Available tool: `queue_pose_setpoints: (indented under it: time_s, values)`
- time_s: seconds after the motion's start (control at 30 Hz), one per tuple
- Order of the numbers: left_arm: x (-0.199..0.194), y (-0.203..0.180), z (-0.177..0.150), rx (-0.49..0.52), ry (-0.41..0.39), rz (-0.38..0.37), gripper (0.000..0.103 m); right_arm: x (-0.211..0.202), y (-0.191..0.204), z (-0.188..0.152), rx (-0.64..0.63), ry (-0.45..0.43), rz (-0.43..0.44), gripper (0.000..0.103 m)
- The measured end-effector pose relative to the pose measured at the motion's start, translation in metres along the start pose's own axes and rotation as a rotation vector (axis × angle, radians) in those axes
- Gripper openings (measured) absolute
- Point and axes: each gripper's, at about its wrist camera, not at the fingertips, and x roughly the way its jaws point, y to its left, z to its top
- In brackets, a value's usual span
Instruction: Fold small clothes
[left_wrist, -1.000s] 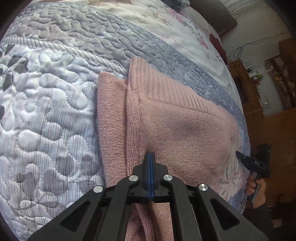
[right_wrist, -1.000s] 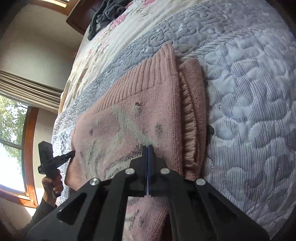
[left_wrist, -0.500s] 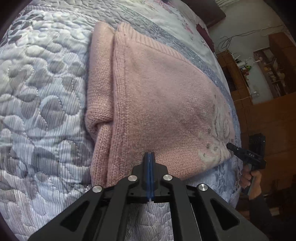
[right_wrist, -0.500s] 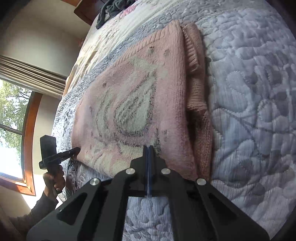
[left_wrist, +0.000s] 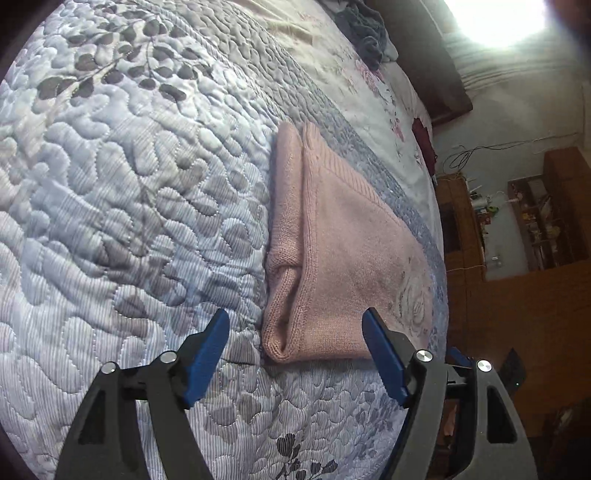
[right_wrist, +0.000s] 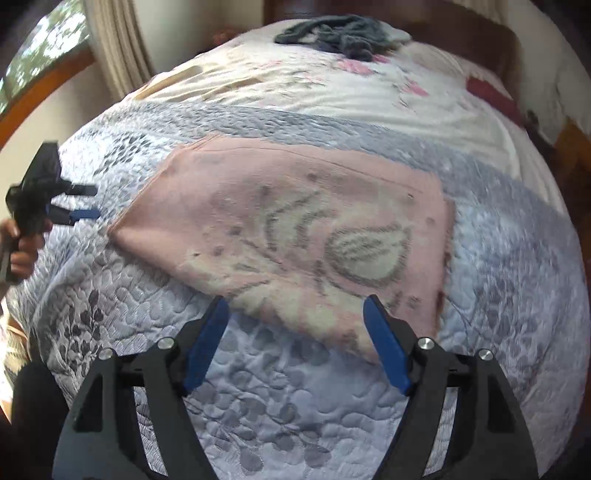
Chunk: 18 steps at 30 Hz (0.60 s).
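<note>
A pink knitted sweater (left_wrist: 343, 266) lies folded flat on the quilted bed, its folded sleeve edge (left_wrist: 284, 221) on the left side. The right wrist view shows its top face (right_wrist: 295, 229) with a pale leaf pattern. My left gripper (left_wrist: 295, 332) is open just short of the sweater's near edge, with nothing between its blue pads. My right gripper (right_wrist: 295, 321) is open too, its fingers just over the sweater's near corner without holding it. The left gripper (right_wrist: 83, 201) also appears at the far left of the right wrist view, held by a hand.
The grey-blue quilt (left_wrist: 129, 221) covers the bed around the sweater. A dark grey garment pile (right_wrist: 332, 35) lies near the headboard on a floral sheet (right_wrist: 314, 88). Wooden shelves (left_wrist: 535, 221) stand beyond the bed's right side. A window and curtain (right_wrist: 110, 44) are at left.
Both grippers have gone from shut to open and let go of the sweater. They have pulled back from it, and the sweater now lies folded on the quilt.
</note>
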Motion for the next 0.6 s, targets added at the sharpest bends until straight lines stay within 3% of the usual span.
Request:
queue_pose_setpoints:
  time_s: [0.07,0.13,0.27,0.43,0.6]
  values:
    - [-0.007,0.009,0.002,-0.016,0.001,-0.013,0.075,0.018,0.051,0.011,-0.142,-0.031,-0.017,0.089]
    - [-0.01,0.016,0.004,-0.023,0.008,-0.023,0.075,0.038,0.101,0.017,-0.288,-0.049,-0.051,0.089]
    - [-0.01,0.028,0.014,-0.067,0.017,-0.078,0.076,0.073,0.17,0.025,-0.454,-0.057,-0.073,0.077]
    - [0.009,0.022,0.037,-0.069,0.045,-0.154,0.077,0.107,0.205,0.038,-0.58,-0.058,-0.164,0.075]
    - [0.047,0.015,0.069,-0.031,0.123,-0.161,0.077,0.136,0.213,0.046,-0.622,-0.041,-0.218,0.072]
